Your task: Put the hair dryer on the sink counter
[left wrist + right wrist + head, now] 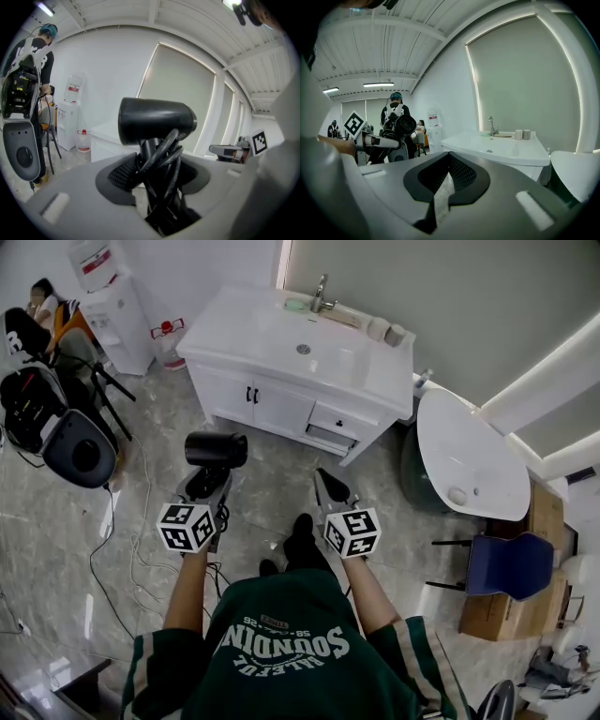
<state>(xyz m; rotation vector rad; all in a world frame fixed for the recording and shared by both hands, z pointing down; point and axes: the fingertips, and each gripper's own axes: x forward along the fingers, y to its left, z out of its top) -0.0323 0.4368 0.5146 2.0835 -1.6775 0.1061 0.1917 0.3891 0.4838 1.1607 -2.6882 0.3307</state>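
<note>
A black hair dryer stands upright in my left gripper, which is shut on its handle, with the black cord wound round it. The white sink counter is ahead across a stretch of floor, its basin and drain in the middle. My right gripper is held beside the left one, its jaws closed to a thin slit with nothing between them. In the right gripper view the hair dryer shows at the left.
On the counter's back edge are a faucet and two cups. A white oval tub and a blue chair stand to the right. A water dispenser, black gear, floor cables and a seated person are to the left.
</note>
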